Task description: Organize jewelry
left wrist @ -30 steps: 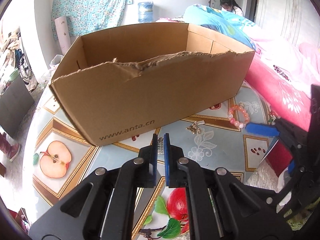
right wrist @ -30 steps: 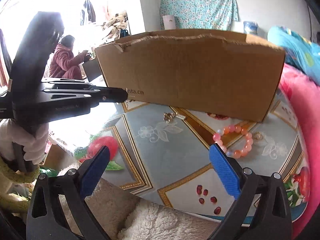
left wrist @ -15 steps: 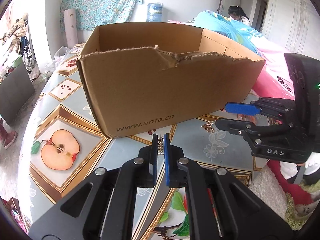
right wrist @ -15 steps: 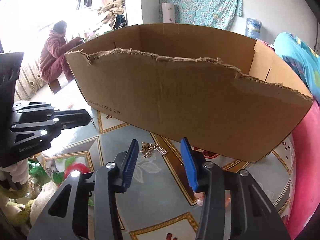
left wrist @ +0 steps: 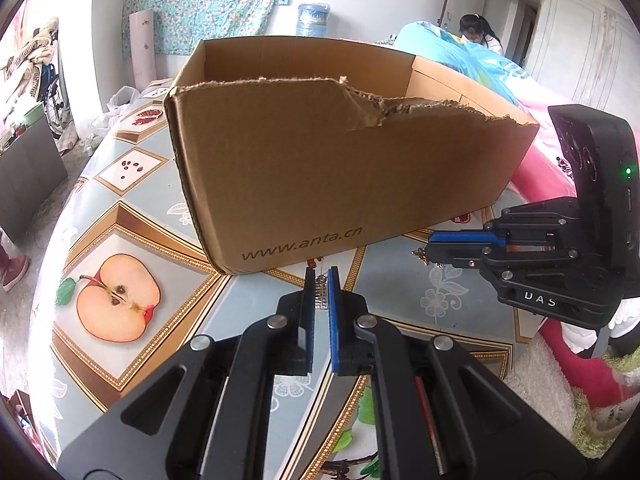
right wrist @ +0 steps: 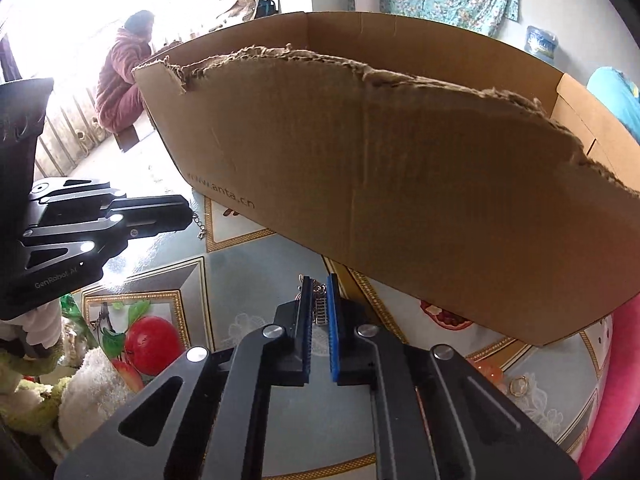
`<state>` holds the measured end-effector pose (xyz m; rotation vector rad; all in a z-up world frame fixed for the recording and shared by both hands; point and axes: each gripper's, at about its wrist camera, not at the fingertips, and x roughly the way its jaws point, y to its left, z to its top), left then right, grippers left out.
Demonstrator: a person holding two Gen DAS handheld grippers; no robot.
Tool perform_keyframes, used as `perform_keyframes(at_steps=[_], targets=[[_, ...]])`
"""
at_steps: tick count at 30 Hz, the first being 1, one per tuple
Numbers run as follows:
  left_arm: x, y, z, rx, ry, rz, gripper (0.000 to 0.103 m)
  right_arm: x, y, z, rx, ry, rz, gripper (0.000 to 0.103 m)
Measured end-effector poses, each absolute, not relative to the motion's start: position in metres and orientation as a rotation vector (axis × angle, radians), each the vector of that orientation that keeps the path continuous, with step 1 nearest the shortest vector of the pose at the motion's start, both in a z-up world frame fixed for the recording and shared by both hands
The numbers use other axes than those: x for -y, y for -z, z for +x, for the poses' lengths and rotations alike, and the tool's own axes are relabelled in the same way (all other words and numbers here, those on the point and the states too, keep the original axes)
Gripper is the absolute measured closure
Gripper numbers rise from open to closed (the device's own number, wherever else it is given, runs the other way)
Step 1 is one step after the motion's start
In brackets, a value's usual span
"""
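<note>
Jewelry pieces (small silver chain (left wrist: 320, 294), gold trinket (right wrist: 319, 304)) are pinched in the nearly closed left gripper (left wrist: 321, 288) and right gripper (right wrist: 318, 300), best lifted clear over the cardboard box (left wrist: 320, 168) torn rim before release.

Left tongs (left wrist: 321, 280) clamping silver chain (left wrist: 320, 294) — beside cardboard box (left wrist: 320, 168).

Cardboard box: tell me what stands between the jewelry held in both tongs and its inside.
The box's torn near wall. Both the left tongs and right tongs grip small metal pieces low by the wall's base, so each must rise over the ragged top edge. Nothing else visible blocks.
</note>
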<state>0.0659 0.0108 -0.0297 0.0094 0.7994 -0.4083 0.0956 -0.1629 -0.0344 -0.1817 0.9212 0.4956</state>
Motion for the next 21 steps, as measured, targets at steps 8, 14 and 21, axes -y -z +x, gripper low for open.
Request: perform_keyframes(at_steps=[8, 14, 21], targets=[[-0.011, 0.03, 0.064, -0.796, 0.418, 0.003, 0.098, 0.184, 0.028, 0.079, -0.933, -0.492, -0.07, 0.099], [-0.009, 0.031, 0.063, -0.795, 0.429, 0.0, 0.098, 0.197, 0.017, 0.069, -0.904, -0.49, -0.017, 0.099], [-0.008, 0.03, 0.064, -0.793, 0.437, 0.003, 0.098, 0.19, 0.015, 0.08, -0.93, -0.509, -0.087, 0.078]])
